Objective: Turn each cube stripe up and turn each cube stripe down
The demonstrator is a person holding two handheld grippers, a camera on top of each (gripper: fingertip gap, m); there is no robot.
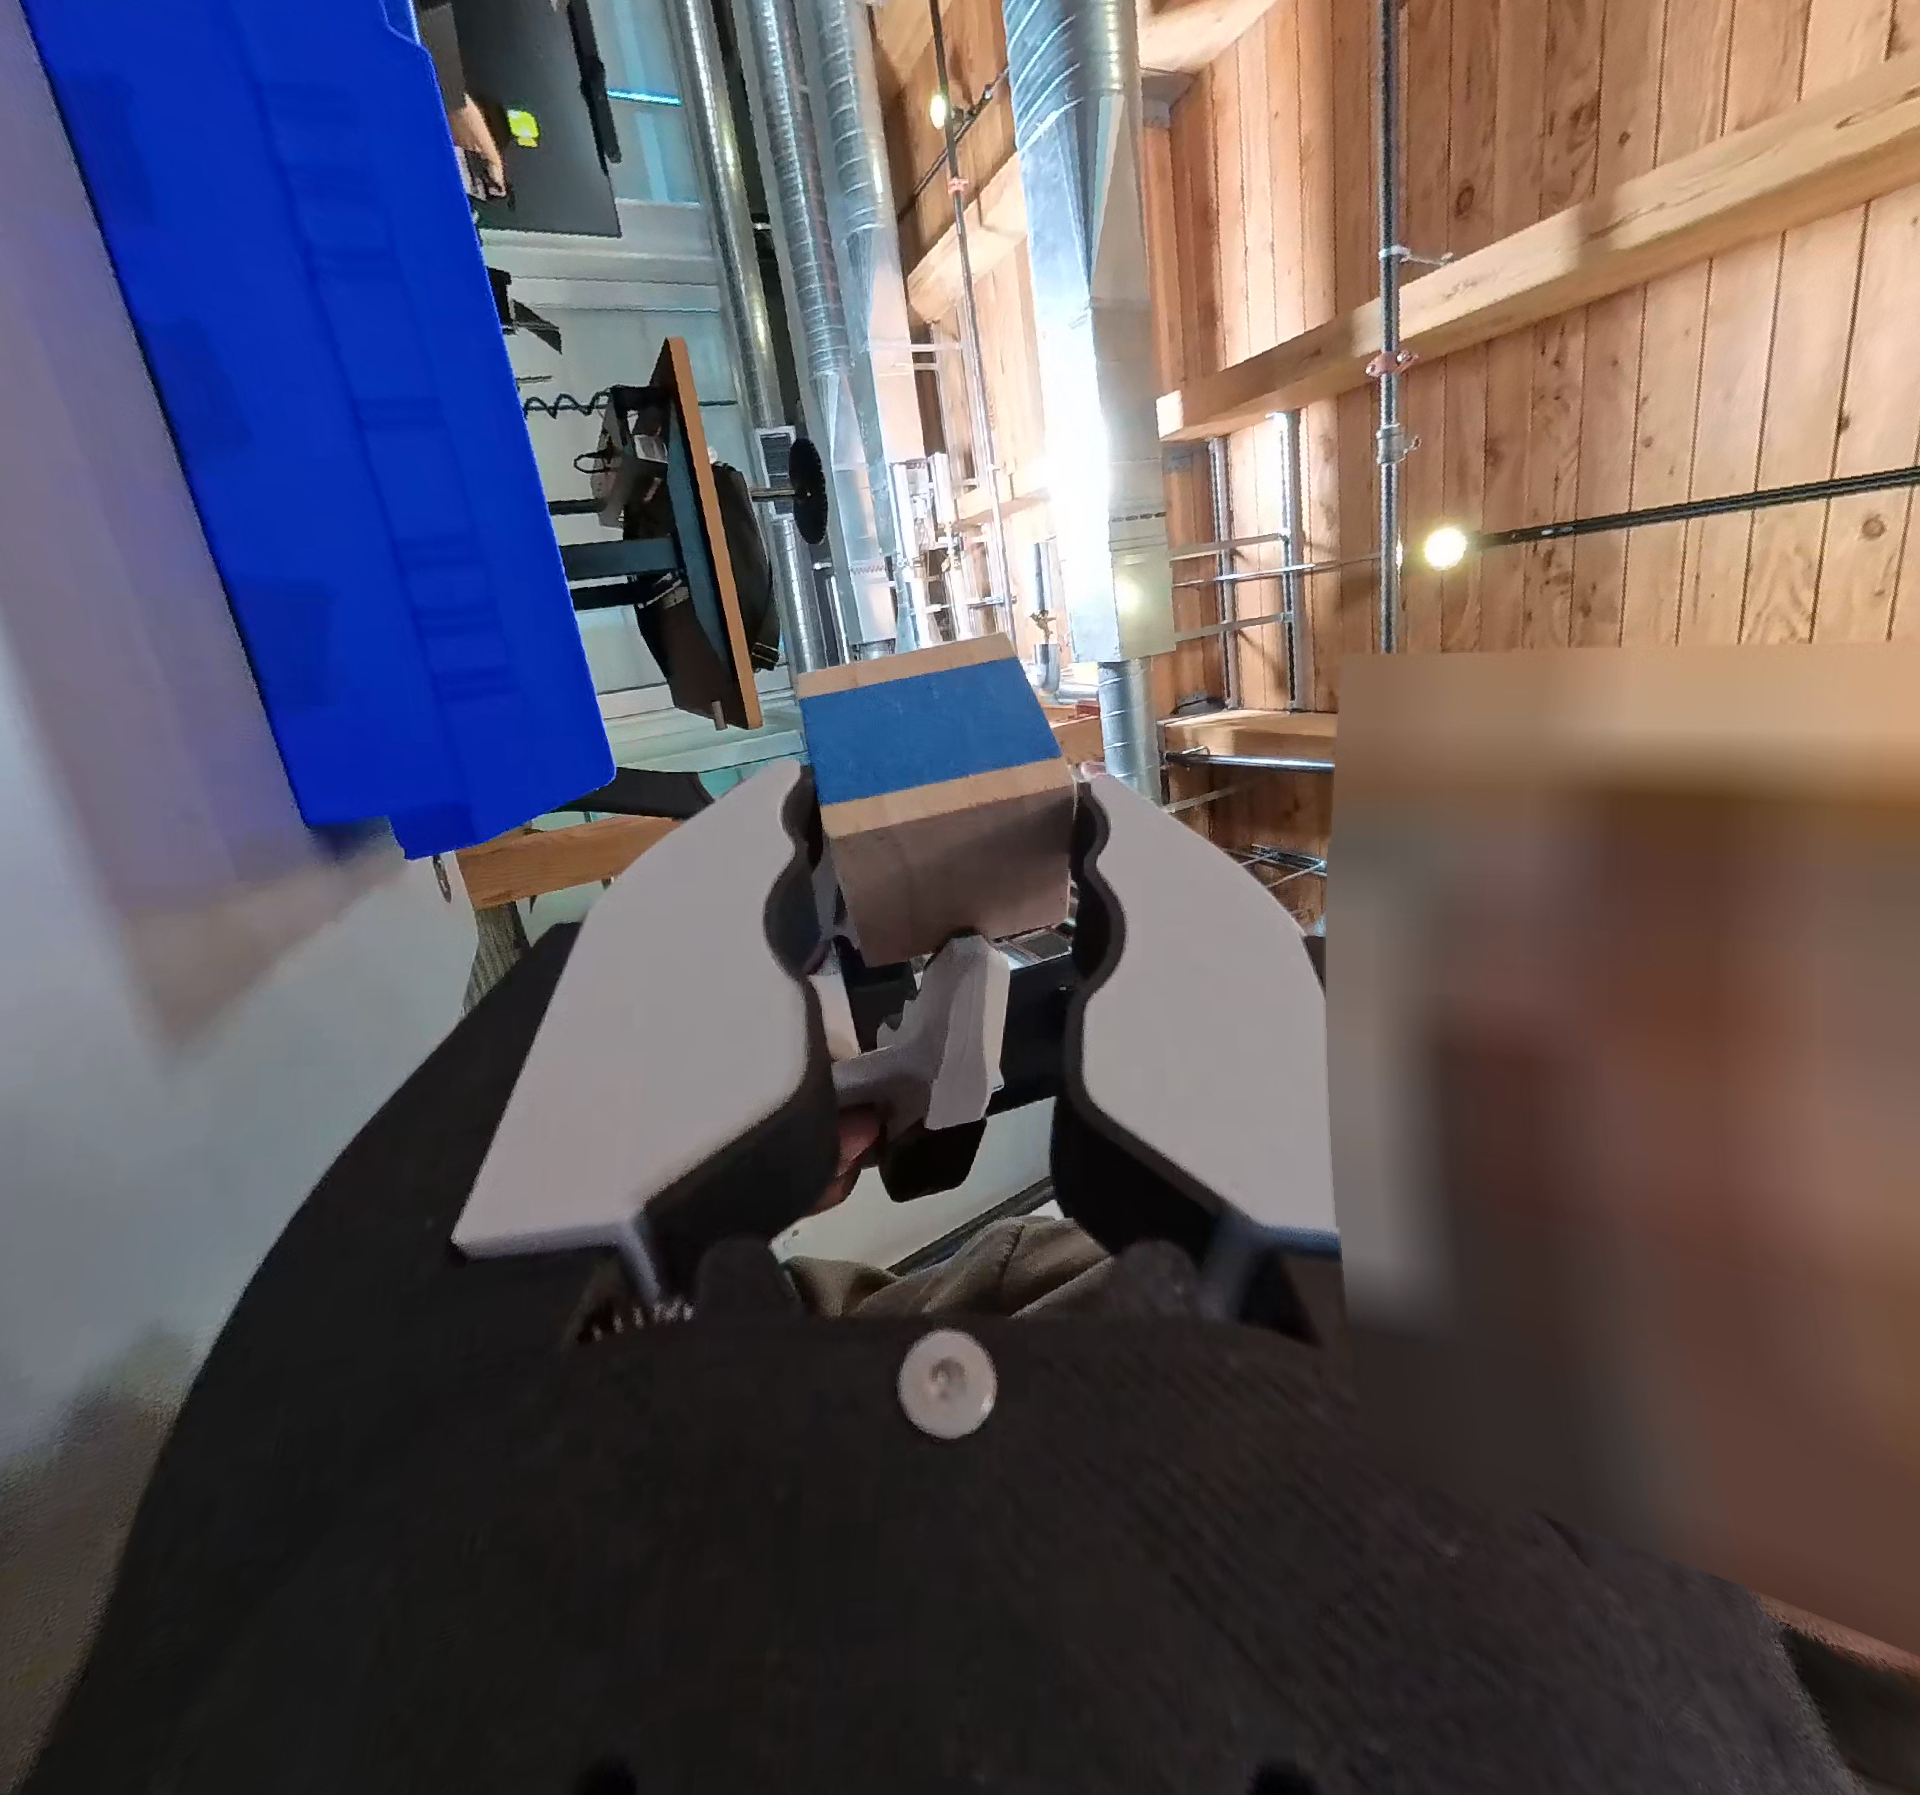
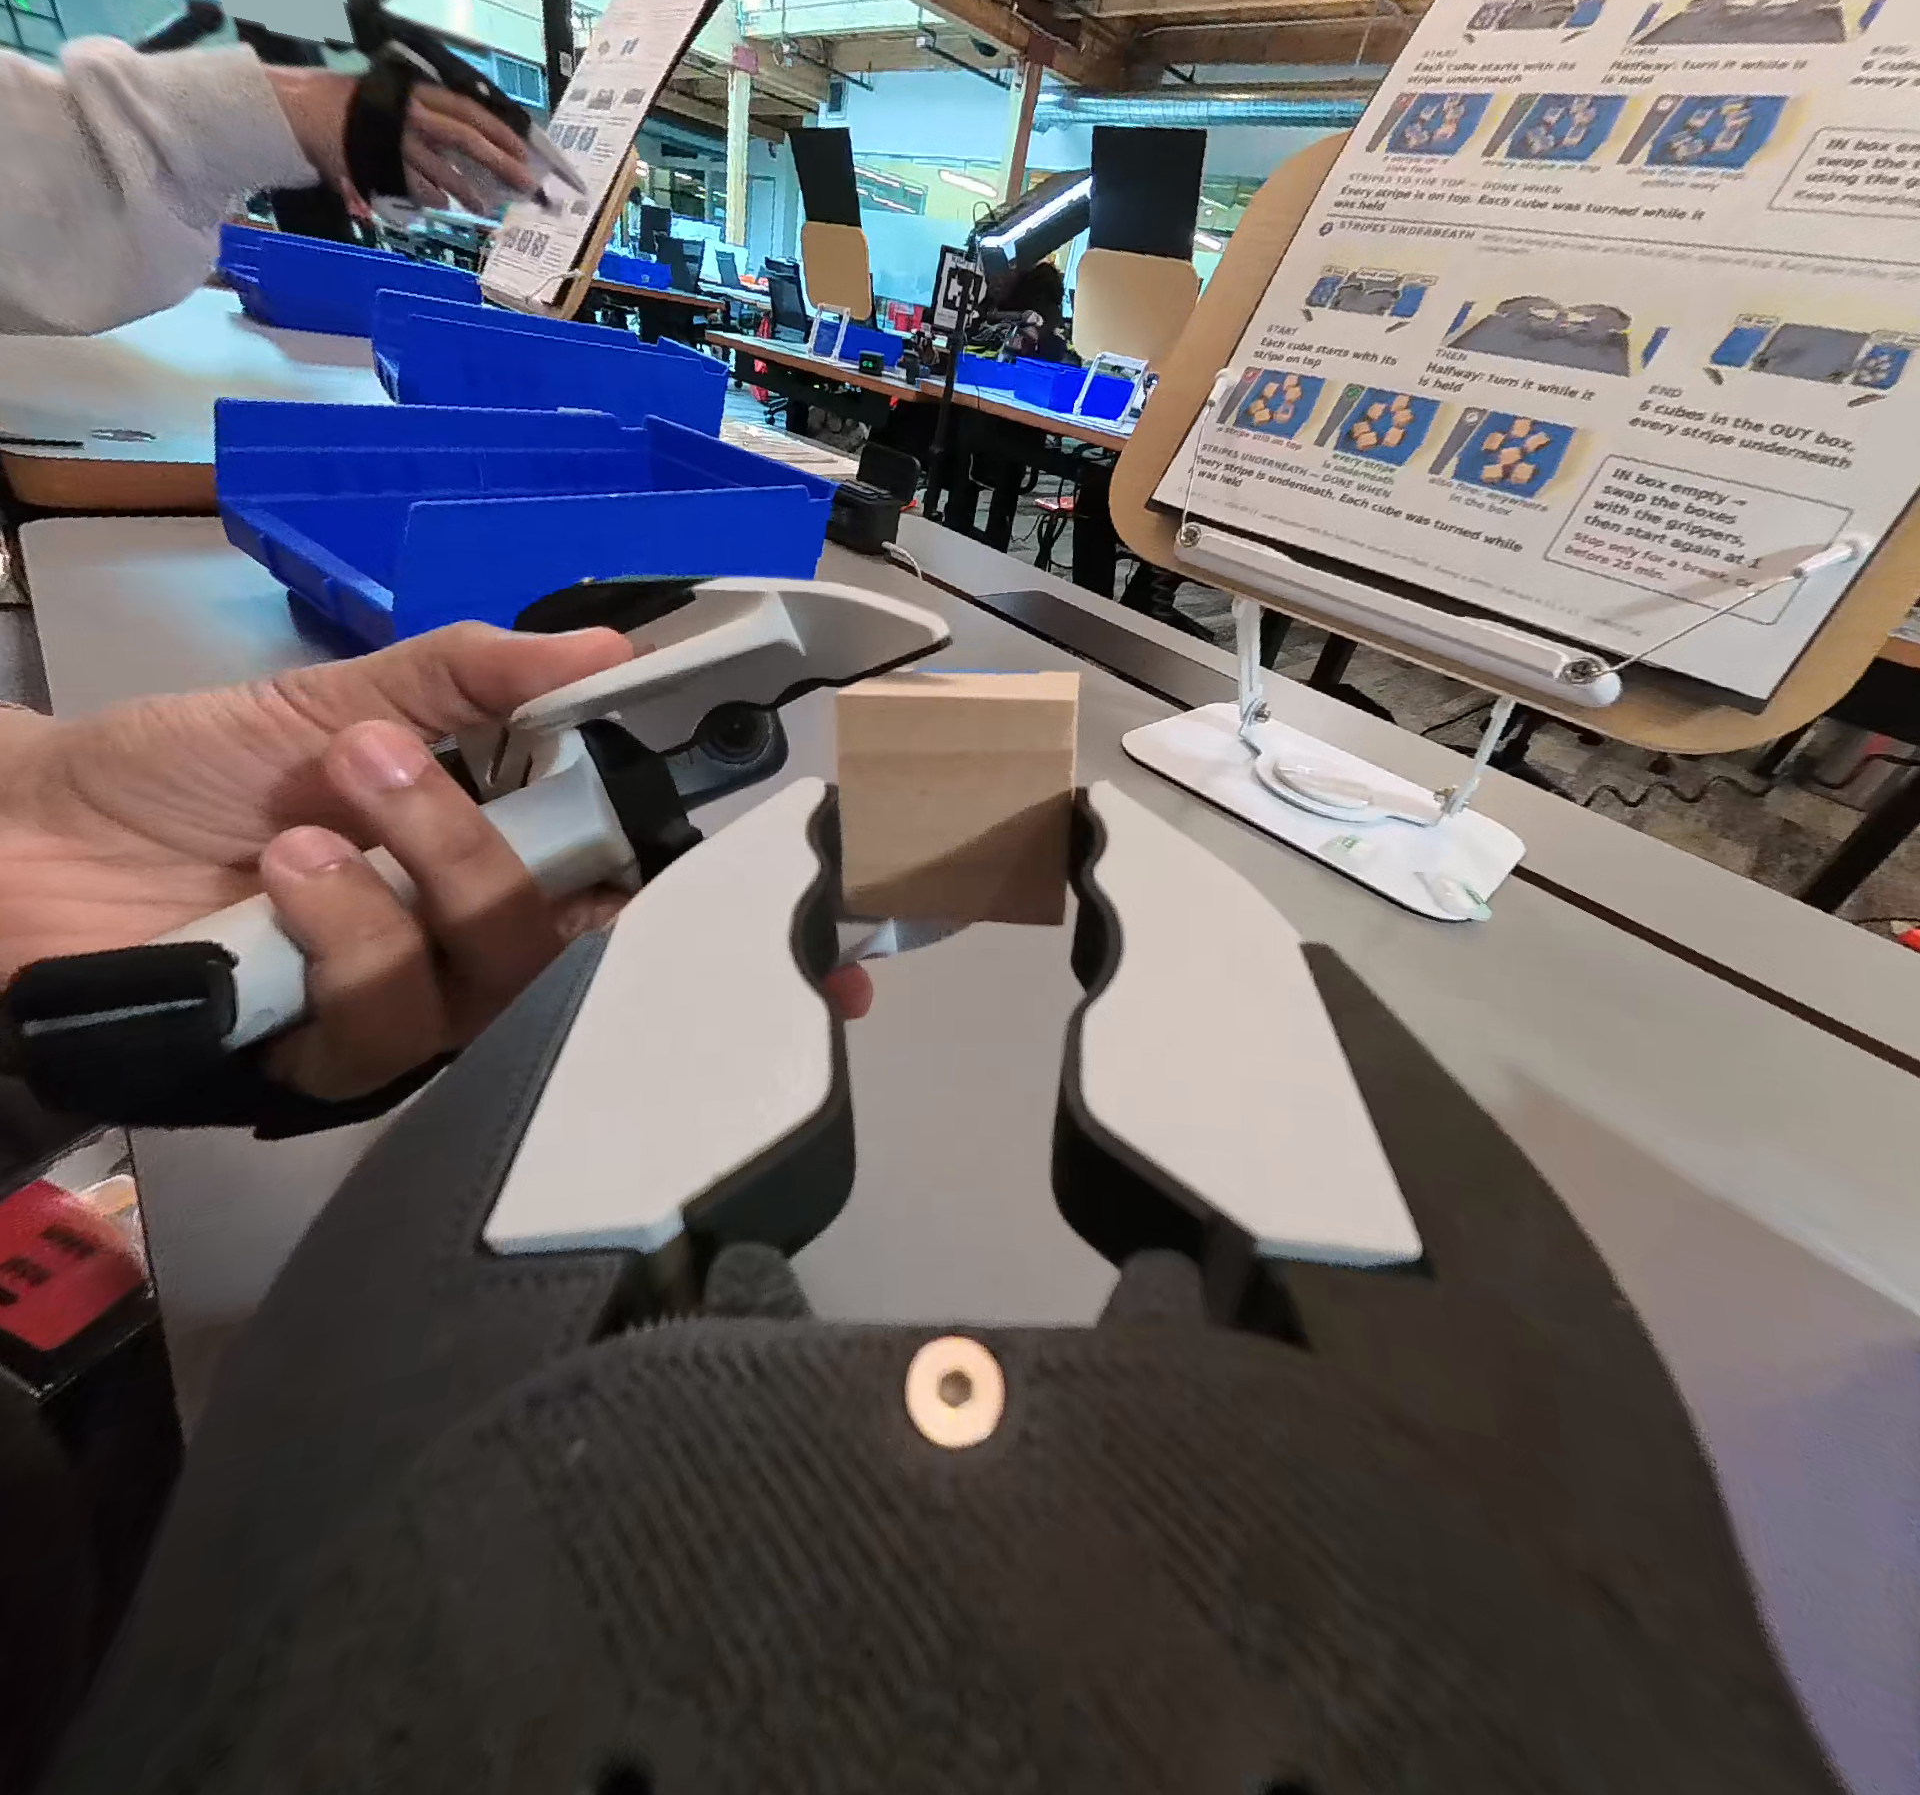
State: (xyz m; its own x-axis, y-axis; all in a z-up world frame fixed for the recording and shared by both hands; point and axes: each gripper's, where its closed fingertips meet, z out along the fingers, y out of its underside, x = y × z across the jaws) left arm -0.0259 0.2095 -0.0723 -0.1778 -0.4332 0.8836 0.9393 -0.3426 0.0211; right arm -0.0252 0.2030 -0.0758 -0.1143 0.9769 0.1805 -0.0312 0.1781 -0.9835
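**Cube shared between both tongs, mid-turn**

Cube (image 2: pixel 951 789) hangs in the air above the grey table (image 2: pixel 1351 966), to the right of the blue bins (image 2: pixel 499 540) and in front of the instruction stand (image 2: pixel 1351 800). It has no long axis of its own, so only the blue stripe (image 1: pixel 925 737) gives it direction. In the left wrist view the striped face is broad and plain, and the band runs from one finger of my left tongs (image 1: pixel 945 784) across to the other. In the right wrist view only a blue sliver shows at the upper far edge, so I judge that the stripe faces away from my right tongs (image 2: pixel 954 800), neither up nor down.

Both tongs are parted to the cube's width and closed against it. The right pair presses its two sides. The left pair, rolled on its side in my left hand (image 2: pixel 260 810), appears to take it above and below.

I judge this to be the handover halfway through a turn. Next, one pair should let go while the other keeps a firm hold, rolls the stripe to the wanted face and carries the cube to a bin. If both pairs loosen at once, the cube drops.
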